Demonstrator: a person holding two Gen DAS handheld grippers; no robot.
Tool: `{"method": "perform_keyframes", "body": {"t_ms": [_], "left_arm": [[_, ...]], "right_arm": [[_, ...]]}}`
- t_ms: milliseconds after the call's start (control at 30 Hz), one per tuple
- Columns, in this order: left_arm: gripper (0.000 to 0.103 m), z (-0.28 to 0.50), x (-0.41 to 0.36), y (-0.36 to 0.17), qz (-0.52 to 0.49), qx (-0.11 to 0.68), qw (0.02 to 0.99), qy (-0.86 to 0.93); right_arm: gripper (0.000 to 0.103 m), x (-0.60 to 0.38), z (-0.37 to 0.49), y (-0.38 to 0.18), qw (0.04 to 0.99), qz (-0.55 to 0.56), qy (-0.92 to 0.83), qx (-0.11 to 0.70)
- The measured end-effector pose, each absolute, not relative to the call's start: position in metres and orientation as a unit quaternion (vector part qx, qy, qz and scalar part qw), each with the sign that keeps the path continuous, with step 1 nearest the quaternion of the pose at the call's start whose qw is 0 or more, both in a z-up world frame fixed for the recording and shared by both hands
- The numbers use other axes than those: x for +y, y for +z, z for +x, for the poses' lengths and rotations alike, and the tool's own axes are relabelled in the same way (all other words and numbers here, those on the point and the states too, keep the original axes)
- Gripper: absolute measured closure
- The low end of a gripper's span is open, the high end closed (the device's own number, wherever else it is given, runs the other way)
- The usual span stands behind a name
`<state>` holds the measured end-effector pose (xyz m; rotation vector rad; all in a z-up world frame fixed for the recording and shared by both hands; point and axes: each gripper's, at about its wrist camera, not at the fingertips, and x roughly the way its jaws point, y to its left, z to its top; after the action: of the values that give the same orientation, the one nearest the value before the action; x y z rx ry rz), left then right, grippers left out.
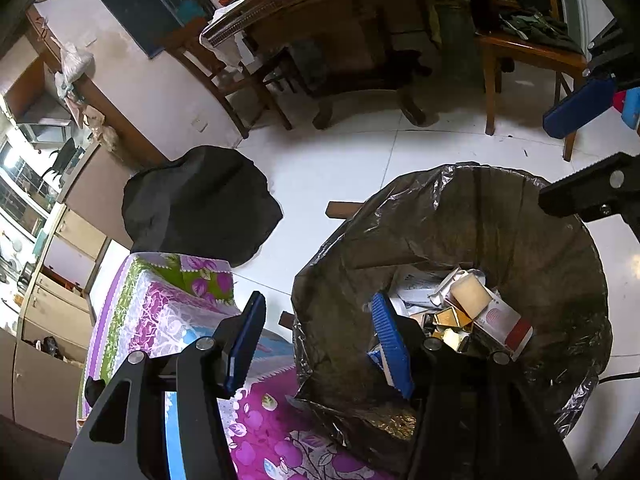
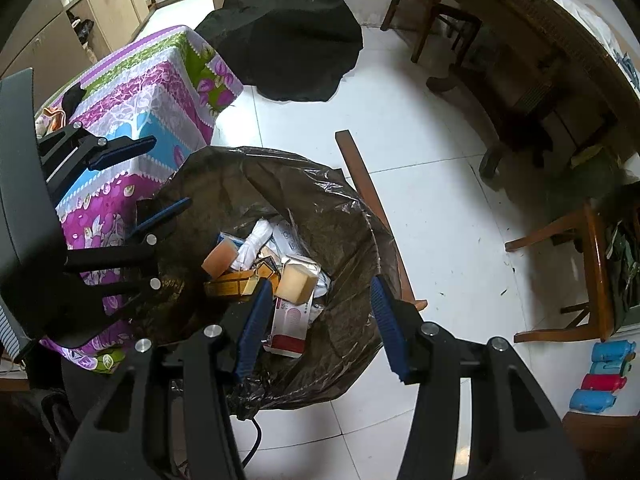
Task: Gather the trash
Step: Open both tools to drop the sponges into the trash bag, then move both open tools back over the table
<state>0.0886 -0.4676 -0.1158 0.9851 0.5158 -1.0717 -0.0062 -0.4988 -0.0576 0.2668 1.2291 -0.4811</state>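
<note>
White tiled floor (image 2: 432, 184) catches cold daylight. A dark wooden table (image 1: 332, 20) stands at the far side with wooden chairs (image 1: 528, 64) around it. Nearer left, a floral tablecloth (image 1: 160, 312) covers what may be a low table; beige cabinets (image 1: 60, 280) beyond.

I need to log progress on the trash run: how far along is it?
Looks mostly done: boxes, a sponge block and wrappers lie inside the lined bin. Nothing is in hand; the left gripper and right gripper hover over it, jaws open. What remains on the cloth-covered table is unclear.
</note>
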Motion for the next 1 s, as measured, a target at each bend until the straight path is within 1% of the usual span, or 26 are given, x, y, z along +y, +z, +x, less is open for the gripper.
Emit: {"method": "perform_keyframes", "body": {"t_ms": [233, 400, 500, 667, 767, 1000], "left_arm": [[0.046, 0.090, -0.461, -0.113, 0.441, 0.229, 0.724, -0.479], [0.045, 0.105, -0.441, -0.108, 0.415, 0.238, 0.741, -0.471], [0.042, 0.124, -0.420, -0.104, 0.383, 0.253, 0.759, -0.462], [0.041, 0.164, -0.381, -0.104, 0.347, 0.283, 0.787, -0.425], [0.041, 0.188, -0.357, -0.103, 0.327, 0.303, 0.797, -0.408], [0.041, 0.222, -0.302, -0.098, 0.292, 0.327, 0.814, -0.380]], "right_arm": [[0.054, -0.495, -0.006, -0.060, 0.783, 0.112, -0.236, 0.565], [0.054, -0.481, -0.001, -0.049, 0.818, 0.118, -0.250, 0.504], [0.054, -0.466, 0.008, -0.047, 0.838, 0.100, -0.265, 0.466], [0.054, -0.438, 0.033, -0.049, 0.866, 0.089, -0.253, 0.422], [0.054, -0.423, 0.048, -0.051, 0.874, 0.085, -0.243, 0.411], [0.054, -0.385, 0.087, -0.061, 0.885, 0.071, -0.201, 0.415]]}}
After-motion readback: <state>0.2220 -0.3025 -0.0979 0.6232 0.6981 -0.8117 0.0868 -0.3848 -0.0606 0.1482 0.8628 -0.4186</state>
